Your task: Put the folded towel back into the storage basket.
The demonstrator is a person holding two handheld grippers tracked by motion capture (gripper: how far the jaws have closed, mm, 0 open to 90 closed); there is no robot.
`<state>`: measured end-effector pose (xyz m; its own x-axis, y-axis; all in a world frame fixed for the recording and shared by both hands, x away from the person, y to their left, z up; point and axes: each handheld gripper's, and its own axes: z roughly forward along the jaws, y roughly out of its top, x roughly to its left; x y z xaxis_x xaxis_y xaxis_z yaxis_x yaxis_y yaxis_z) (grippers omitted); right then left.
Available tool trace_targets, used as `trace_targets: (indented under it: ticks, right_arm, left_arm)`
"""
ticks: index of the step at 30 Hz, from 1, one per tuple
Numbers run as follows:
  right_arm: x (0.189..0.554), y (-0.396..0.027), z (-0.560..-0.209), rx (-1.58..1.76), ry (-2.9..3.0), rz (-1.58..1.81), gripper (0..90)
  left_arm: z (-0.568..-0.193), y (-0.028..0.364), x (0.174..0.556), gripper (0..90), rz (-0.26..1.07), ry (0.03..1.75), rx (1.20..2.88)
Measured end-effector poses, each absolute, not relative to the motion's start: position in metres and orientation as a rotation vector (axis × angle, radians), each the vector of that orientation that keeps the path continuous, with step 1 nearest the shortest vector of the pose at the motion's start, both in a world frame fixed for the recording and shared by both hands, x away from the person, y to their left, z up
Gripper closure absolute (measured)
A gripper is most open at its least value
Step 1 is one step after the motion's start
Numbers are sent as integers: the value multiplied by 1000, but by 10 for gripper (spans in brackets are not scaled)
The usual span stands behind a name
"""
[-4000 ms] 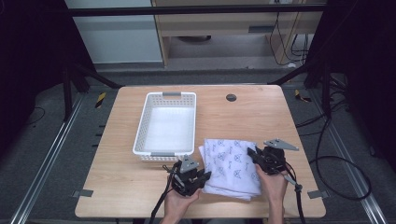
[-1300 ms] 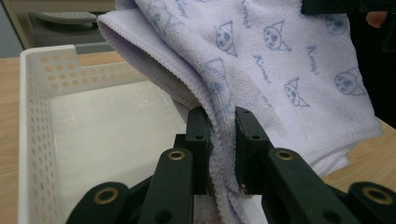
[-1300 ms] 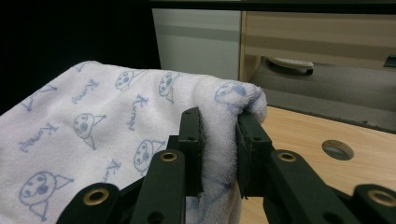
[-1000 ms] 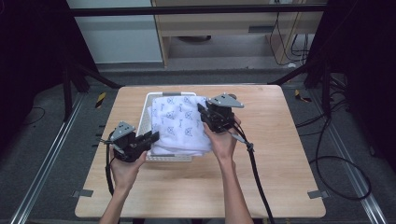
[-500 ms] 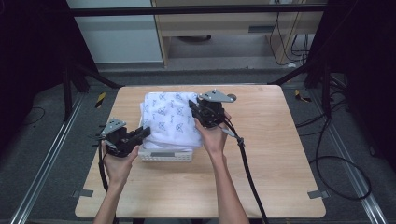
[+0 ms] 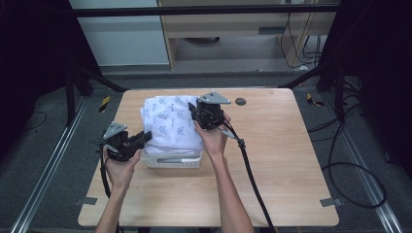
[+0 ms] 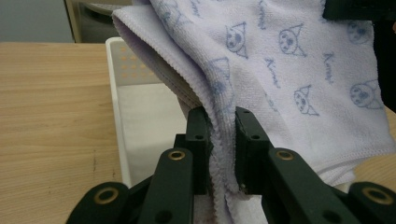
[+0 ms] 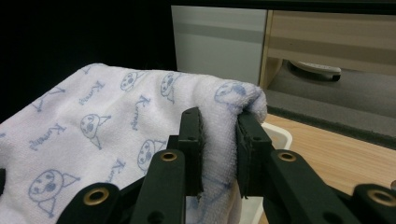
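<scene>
- High view: folded towel (image 6: 172, 121) held over white basket (image 6: 172, 160), mid-table, draping past its far and near rims.
- Left gripper (image 6: 141, 140) clamped on towel's near-left edge; right gripper (image 6: 197, 112) clamped on its far-right fold.
- Risk: dropped now, towel likely bunches on rim, since it overhangs basket.
</scene>
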<state>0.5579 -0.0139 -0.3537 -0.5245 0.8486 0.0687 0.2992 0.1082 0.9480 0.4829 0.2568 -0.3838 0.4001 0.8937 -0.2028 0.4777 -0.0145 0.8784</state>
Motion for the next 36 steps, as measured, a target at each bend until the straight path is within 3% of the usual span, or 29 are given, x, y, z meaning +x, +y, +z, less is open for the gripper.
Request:
trace_targets:
  ticks: [36]
  right_arm:
    - [588,6,-405,1167,1980,1320,748]
  left_arm:
    - [-426,255,506,771,538,1317,1741]
